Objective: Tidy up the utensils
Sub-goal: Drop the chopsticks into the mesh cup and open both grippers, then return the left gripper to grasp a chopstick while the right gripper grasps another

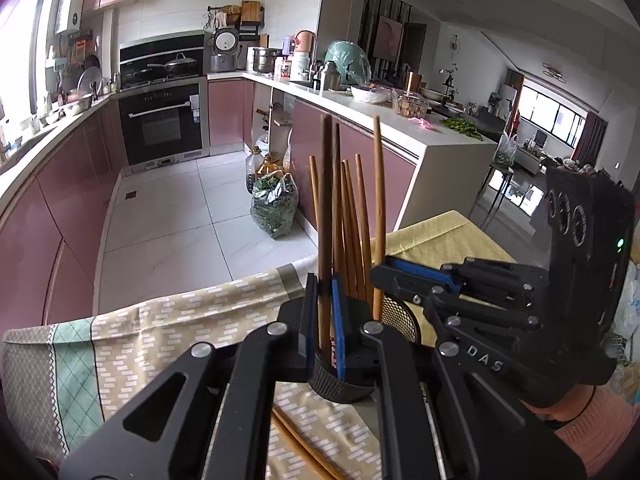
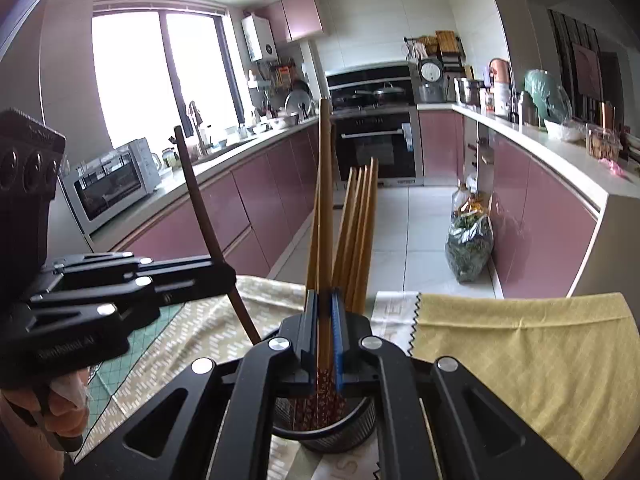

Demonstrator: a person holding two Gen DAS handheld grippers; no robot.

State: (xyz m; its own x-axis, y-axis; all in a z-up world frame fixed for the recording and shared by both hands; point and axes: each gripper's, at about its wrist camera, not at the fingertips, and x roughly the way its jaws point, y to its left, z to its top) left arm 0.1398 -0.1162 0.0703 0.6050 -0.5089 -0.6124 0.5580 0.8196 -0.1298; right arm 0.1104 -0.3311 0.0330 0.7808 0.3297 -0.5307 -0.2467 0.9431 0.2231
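Note:
A black mesh holder [image 2: 332,436] stands on the cloth-covered table with several wooden chopsticks [image 2: 360,232] upright in it. My right gripper [image 2: 325,300] is shut on a brown chopstick [image 2: 325,200] whose red-patterned lower end dips into the holder. My left gripper [image 1: 325,292] is shut on a darker chopstick [image 1: 326,200], held nearly upright just beside the holder [image 1: 340,384]. In the right wrist view the left gripper [image 2: 228,276] comes in from the left with its chopstick [image 2: 200,216] tilted. The right gripper [image 1: 378,276] reaches in from the right in the left wrist view.
Two loose chopsticks [image 1: 304,448] lie on the patterned beige and green cloth [image 1: 160,340] under my left gripper. A yellow cloth [image 2: 520,360] covers the table's right part. Beyond the table edge is tiled floor with a bag of greens [image 2: 468,248] and pink cabinets.

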